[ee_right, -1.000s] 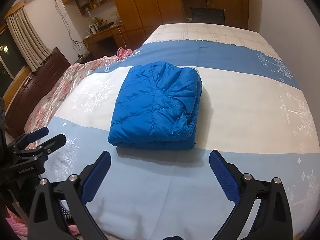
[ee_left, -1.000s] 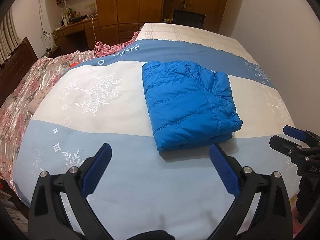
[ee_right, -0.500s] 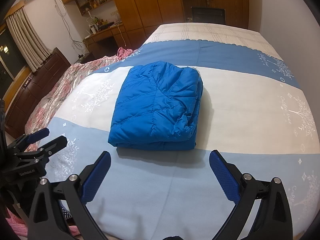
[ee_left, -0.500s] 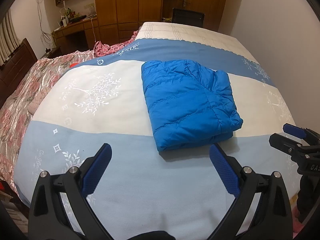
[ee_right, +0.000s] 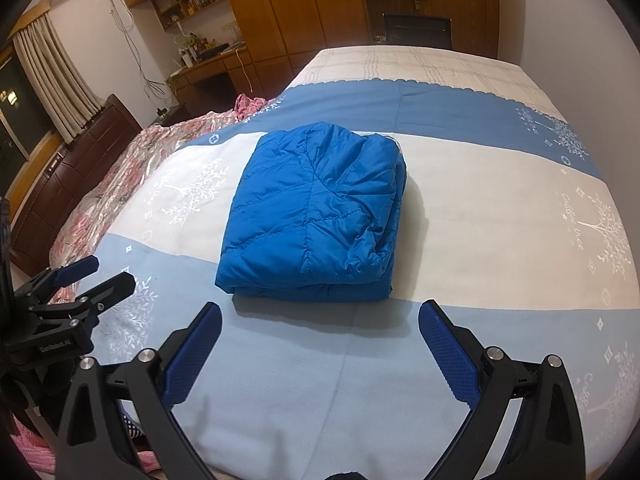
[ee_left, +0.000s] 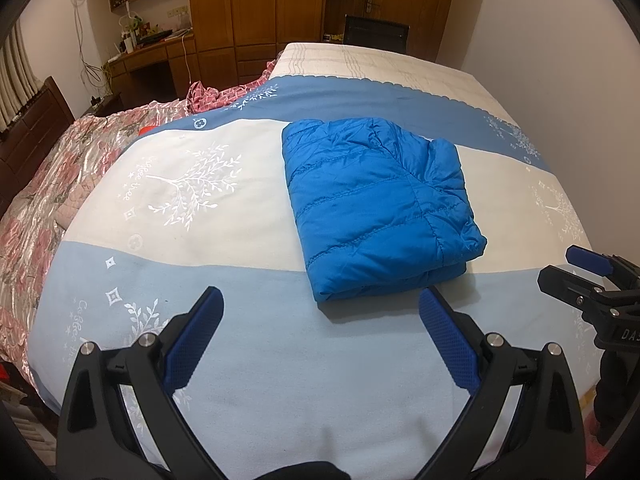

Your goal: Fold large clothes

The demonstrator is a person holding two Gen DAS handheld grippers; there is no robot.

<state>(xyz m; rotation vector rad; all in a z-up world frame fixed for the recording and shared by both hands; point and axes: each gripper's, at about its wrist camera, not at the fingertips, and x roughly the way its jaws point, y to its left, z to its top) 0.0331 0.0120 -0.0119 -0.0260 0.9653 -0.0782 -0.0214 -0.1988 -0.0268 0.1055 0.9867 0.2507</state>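
A blue quilted puffer jacket point(ee_left: 378, 204) lies folded into a thick rectangle on the bed; it also shows in the right wrist view point(ee_right: 316, 216). My left gripper point(ee_left: 320, 334) is open and empty, held above the pale blue band of the bedspread just short of the jacket's near edge. My right gripper point(ee_right: 320, 336) is open and empty, likewise short of the jacket. Each gripper shows in the other's view: the right one point(ee_left: 580, 272) at the right edge, the left one point(ee_right: 86, 276) at the left edge.
The bedspread point(ee_left: 192, 184) has blue, white and pale blue bands with tree prints. A pink floral quilt point(ee_left: 52, 184) lies bunched along the bed's left side. A wooden desk point(ee_left: 156, 56), wardrobes point(ee_left: 256, 12) and a chair point(ee_left: 376, 34) stand beyond the bed. A wall point(ee_left: 560, 60) runs along the right.
Both grippers have drifted very slightly; the jacket sits marginally lower in the views. Nothing was gripped or released.
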